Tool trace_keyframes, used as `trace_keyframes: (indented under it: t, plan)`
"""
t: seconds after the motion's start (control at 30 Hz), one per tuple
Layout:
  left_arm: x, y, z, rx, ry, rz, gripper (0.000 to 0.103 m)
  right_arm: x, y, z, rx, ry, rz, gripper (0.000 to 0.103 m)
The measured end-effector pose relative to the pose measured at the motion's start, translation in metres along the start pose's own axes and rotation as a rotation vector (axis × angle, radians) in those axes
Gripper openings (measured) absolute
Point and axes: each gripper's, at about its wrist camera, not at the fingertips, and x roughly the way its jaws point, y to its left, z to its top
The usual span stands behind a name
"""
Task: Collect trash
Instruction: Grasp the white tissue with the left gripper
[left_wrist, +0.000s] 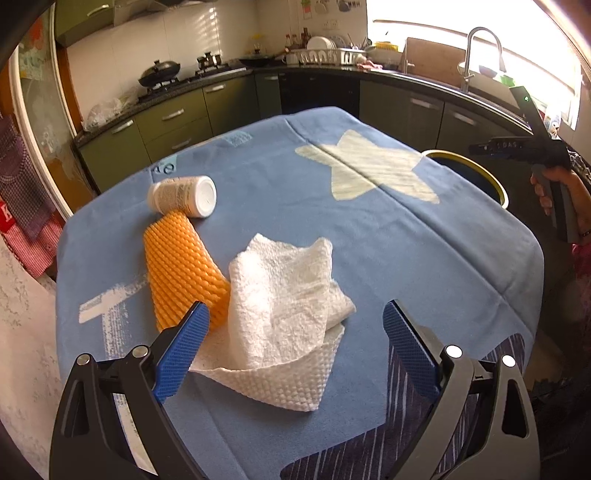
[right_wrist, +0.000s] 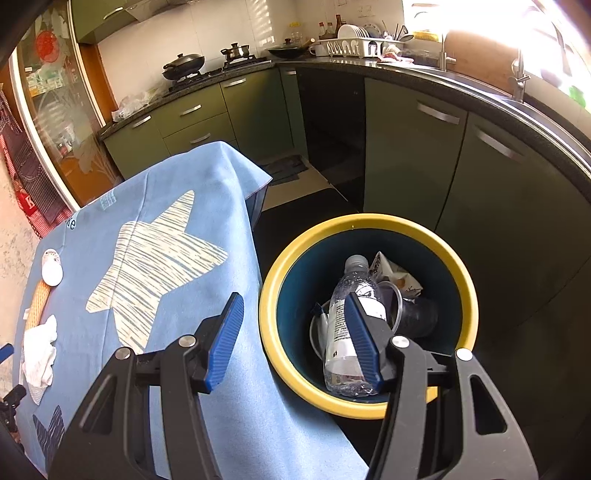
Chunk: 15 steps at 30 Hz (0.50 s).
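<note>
Clearly the left gripper has its blue fingers spread wide, nothing clamped, above a crumpled white paper towel lying on the blue tablecloth. Touching the towel's left side is an orange foam net, and at its far end a white pill bottle lies on its side. The right gripper also stands apart and empty, hanging over the yellow rim of the trash bin just beside the table; inside lie a clear plastic bottle, a clear cup and a crushed carton.
</note>
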Motion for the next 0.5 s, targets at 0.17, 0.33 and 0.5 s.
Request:
trace_keyframes:
  t: [0.17,0.33,0.5]
  plan:
    - [0.018,0.008,-0.003,-0.044,0.067,-0.048,0.09,0.001,-0.001,-0.001,0.001,0.002,0.006,0.054]
    - [0.036,0.017,-0.007,-0.114,0.135,-0.074,0.075,0.002,-0.001,-0.002,0.003,0.003,0.014,0.054]
    - [0.037,0.02,-0.006,-0.126,0.143,-0.038,0.054,0.002,-0.001,-0.003,0.003,0.006,0.021,0.054]
